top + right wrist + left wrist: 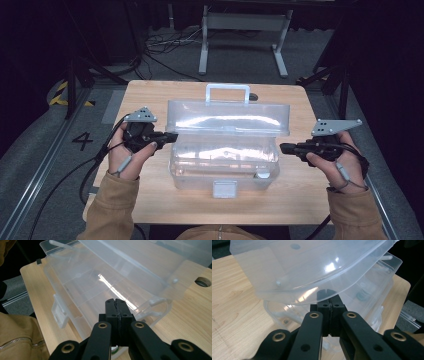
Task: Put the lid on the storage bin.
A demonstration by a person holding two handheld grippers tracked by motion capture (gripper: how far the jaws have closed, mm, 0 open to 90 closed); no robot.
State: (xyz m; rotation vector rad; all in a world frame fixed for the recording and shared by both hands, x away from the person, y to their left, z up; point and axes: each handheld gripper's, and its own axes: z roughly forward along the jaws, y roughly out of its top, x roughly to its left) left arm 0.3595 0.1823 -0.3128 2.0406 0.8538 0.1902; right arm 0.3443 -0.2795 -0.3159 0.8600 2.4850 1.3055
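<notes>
Fingers (329,312) of the left gripper (170,137): pressed together, nothing between them; in the left gripper view their tips sit right under the curved edge of the raised clear lid (294,270), contact likely but not certain through the plastic. Fingers (116,312) of the right gripper (284,148): also closed tight on nothing, tips just off the right end of the clear plastic box (225,167), a small gap visible in the high view. Both grippers point inward, level, toward the box from opposite ends. Left hand (127,157) and right hand (340,162) hold them from below, tan sleeves entering at the bottom edge; a grey three-cornered plate tops each gripper. Box: centre of the wooden table (150,200), lid tilted up and back on its rear hinge, not fully open, white carry handle (227,92) showing above it, white latch (224,189) hanging at the front wall. Interior has moulded dividers; a small dark round item (362,295) lies inside, too blurred to identify. Round hole (203,281) in the table top near the box, right gripper view.
</notes>
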